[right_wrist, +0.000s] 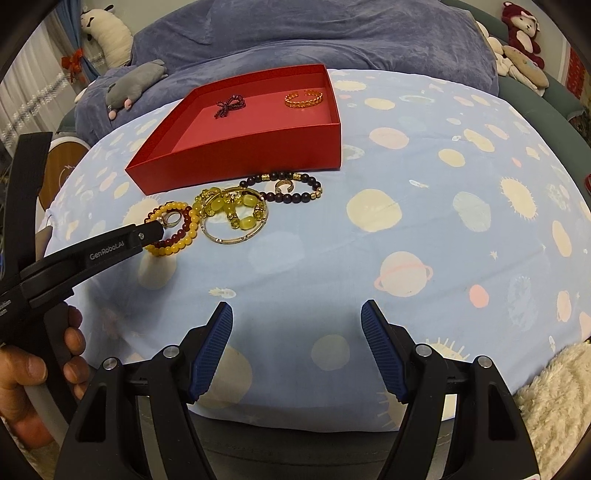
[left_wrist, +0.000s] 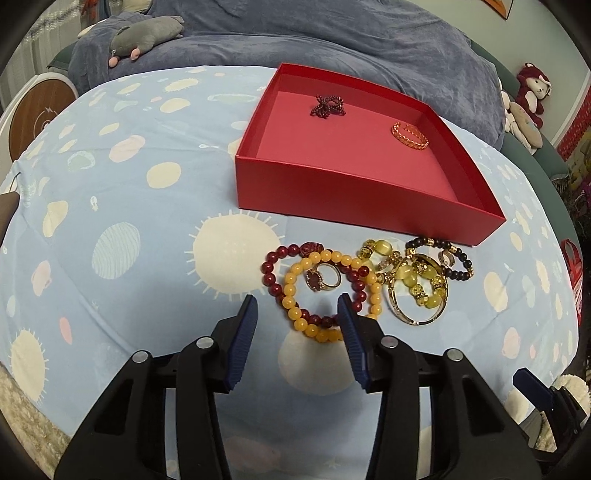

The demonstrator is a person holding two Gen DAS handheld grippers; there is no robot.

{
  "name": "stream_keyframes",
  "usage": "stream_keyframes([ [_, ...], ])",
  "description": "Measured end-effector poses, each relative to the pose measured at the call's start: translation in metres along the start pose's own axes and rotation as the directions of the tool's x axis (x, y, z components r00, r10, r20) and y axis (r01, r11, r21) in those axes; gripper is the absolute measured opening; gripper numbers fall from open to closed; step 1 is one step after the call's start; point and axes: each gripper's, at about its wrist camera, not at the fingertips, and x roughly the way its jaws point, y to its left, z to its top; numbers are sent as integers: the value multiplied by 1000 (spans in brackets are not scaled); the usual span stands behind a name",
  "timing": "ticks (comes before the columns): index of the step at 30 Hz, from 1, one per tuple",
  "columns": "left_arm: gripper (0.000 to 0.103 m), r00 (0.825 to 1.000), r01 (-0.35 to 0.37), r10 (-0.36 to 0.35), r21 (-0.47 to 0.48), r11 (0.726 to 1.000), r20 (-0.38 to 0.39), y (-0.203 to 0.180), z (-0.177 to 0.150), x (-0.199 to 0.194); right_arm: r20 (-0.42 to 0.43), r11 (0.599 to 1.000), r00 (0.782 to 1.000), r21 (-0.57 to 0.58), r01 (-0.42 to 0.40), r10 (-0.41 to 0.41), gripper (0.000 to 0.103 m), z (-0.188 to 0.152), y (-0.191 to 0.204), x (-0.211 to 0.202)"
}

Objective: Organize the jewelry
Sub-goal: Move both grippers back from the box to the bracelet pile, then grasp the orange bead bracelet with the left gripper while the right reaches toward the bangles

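Note:
A red open box (left_wrist: pixel 351 199) (right_wrist: pixel 236 155) lies on the blue patterned cloth and holds a dark red beaded bow (left_wrist: pixel 328 105) (right_wrist: pixel 229 103) and an orange cuff bracelet (left_wrist: pixel 410 136) (right_wrist: pixel 303 98). In front of it lies a jewelry pile: a yellow bead bracelet (left_wrist: pixel 314 330) (right_wrist: pixel 173 249), a dark red bead bracelet (left_wrist: pixel 271 275), a ring with a red stone (left_wrist: pixel 322 278) (right_wrist: pixel 171 219), a gold bangle (left_wrist: pixel 417 319) (right_wrist: pixel 236 240), a yellow-green bead bracelet (left_wrist: pixel 424 284) (right_wrist: pixel 231 210) and a black bead bracelet (left_wrist: pixel 461 264) (right_wrist: pixel 295 197). My left gripper (left_wrist: pixel 297 306) is open, its fingertips over the yellow and red bracelets. My right gripper (right_wrist: pixel 297 314) is open and empty over bare cloth.
A blue blanket (left_wrist: pixel 332 40) and a grey plush toy (left_wrist: pixel 147 35) lie behind the box. More plush toys (right_wrist: pixel 521 40) sit at the far right. A round wooden-faced object (left_wrist: pixel 37 114) stands at the left. A white fluffy cover (right_wrist: pixel 554 406) is at the near right.

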Motion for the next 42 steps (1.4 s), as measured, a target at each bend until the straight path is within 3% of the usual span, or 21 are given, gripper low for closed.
stream_keyframes([
  [3,17,1000,5,-5,0,1000,-2,-1,-1,4,-3,1000,1000,3,0,0,69,0,-1,1],
  [7,8,1000,30,-30,-12,999,2,2,-3,0,-9,1000,1000,8,-1,1,69,-1,-1,2],
  [20,7,999,42,-42,-9,999,34,22,-23,-30,-8,1000,1000,5,-24,24,69,2,4,3],
  [26,7,999,31,-30,-38,999,20,33,-29,-27,4,999,999,-16,-35,35,69,20,17,13],
  [42,7,999,34,-34,-9,999,23,33,-31,-19,-8,996,999,-77,-34,33,69,66,51,63],
])
